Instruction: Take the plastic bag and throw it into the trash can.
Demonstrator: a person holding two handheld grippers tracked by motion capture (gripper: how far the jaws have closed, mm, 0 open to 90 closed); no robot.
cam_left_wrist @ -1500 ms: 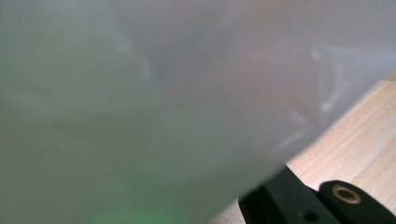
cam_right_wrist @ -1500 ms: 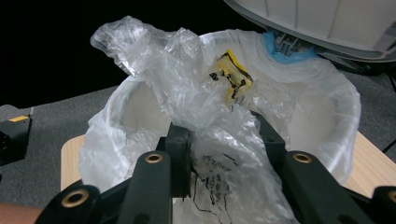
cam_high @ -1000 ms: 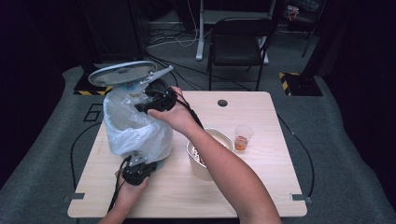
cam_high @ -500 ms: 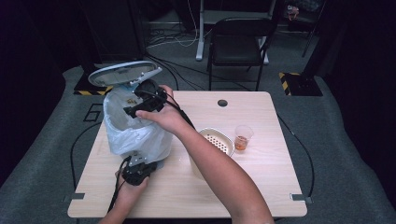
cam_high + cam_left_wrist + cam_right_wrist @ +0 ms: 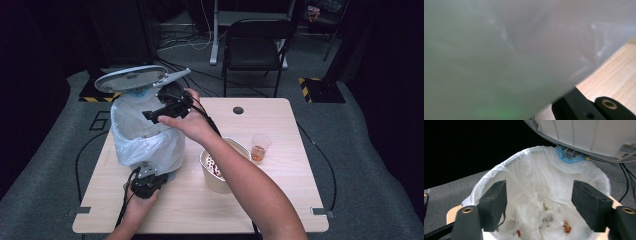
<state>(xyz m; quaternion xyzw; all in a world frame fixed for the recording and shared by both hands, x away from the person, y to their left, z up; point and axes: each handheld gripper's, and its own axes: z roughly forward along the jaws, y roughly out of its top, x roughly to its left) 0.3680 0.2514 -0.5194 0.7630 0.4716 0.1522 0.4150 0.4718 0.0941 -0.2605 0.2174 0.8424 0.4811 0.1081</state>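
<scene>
Bin (image 5: 145,142) with white liner, lid up: right gripper (image 5: 539,207), jaws apart and empty after just opening then narrowing slightly, hovers over it; left gripper (image 5: 146,184), jaws together, at its base. Step: dropping scraps; next, fetch more from bowl (image 5: 220,182).

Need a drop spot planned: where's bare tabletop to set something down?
Free: the table's right side beyond the plastic cup, and its far strip around the round hole. Crowded: the left, with the lined bin, paper bowl and both forearms.

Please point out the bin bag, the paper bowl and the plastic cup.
bin bag (image 5: 145,145), high view, its front side.
paper bowl (image 5: 220,181), high view, its outer wall.
plastic cup (image 5: 260,147), high view, its side.
</scene>
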